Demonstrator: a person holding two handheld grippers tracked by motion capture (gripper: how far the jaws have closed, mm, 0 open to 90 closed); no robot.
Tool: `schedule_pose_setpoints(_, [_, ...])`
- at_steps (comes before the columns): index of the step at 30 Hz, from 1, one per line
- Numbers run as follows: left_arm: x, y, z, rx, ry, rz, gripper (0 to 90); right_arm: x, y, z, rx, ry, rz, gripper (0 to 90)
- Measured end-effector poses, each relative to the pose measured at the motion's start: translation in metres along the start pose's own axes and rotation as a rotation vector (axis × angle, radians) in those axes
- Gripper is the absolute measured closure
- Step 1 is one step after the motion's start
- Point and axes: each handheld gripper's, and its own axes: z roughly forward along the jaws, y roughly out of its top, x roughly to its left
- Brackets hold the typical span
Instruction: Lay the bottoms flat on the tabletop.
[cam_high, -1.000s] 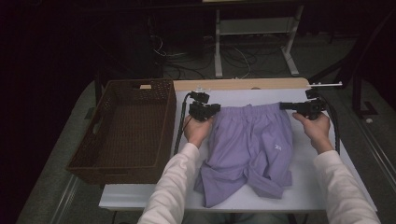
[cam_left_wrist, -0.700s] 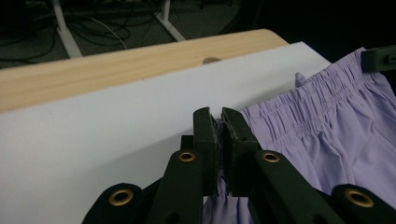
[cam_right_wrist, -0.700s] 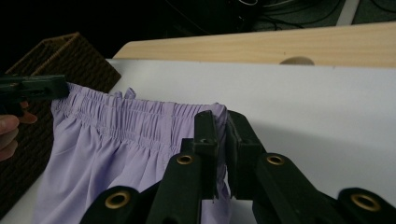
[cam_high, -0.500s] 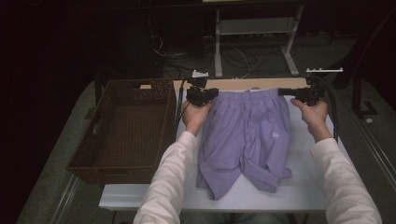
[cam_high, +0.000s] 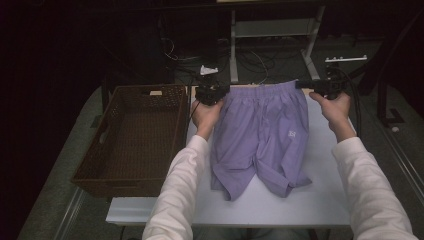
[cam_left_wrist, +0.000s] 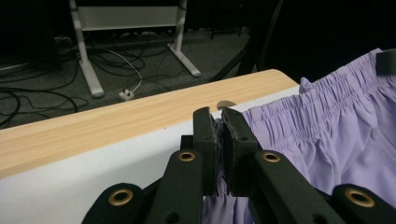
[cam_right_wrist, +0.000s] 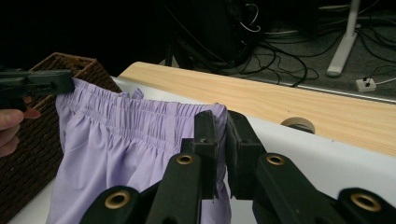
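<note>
The room is dark. A white counter (cam_high: 320, 200) with a light wood far edge (cam_left_wrist: 116, 121) stands on grey floor (cam_high: 400, 150). Beyond it, tangled black cables (cam_high: 260, 60) lie around a white metal frame (cam_high: 310, 45).

Bare white tabletop (cam_high: 330, 165) lies open to the right of the spread lilac fabric shorts (cam_high: 265, 135), while the tall-walled brown wicker basket (cam_high: 132, 137) blocks the left side just beside them.
</note>
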Motion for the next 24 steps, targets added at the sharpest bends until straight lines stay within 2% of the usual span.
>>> schedule_pose_setpoints(4, [0.002,-0.002,0.001,-0.002,0.016,-0.008,83.2,-0.003,-0.003,0.004,-0.015,0.024,0.022,81.4])
schedule_pose_setpoints(5, [0.002,-0.003,0.001,-0.005,0.039,-0.009,78.0,-0.003,-0.004,0.006,-0.014,0.021,0.022,78.8])
schedule_pose_setpoints(7, [0.003,-0.006,0.002,-0.015,0.063,-0.003,57.7,-0.003,-0.005,0.009,-0.017,-0.003,0.015,64.1])
schedule_pose_setpoints(9, [0.004,-0.008,0.001,-0.014,0.073,-0.007,49.9,-0.002,-0.007,0.011,-0.015,-0.028,-0.003,55.8])
schedule_pose_setpoints(10, [0.006,-0.010,0.001,-0.015,0.074,-0.017,48.0,-0.001,-0.009,0.012,-0.019,-0.036,-0.008,55.7])
schedule_pose_setpoints(16, [0.011,-0.017,-0.003,0.002,0.073,-0.052,44.1,0.001,-0.017,0.013,-0.009,-0.036,-0.005,45.8])
schedule_pose_setpoints(21, [0.009,-0.020,-0.012,0.003,0.050,-0.055,43.1,0.008,-0.027,0.009,-0.004,-0.022,-0.011,41.4])
schedule_pose_setpoints(24, [0.005,-0.022,-0.021,-0.009,0.023,-0.061,42.4,0.013,-0.033,0.004,-0.023,-0.002,-0.009,37.9])
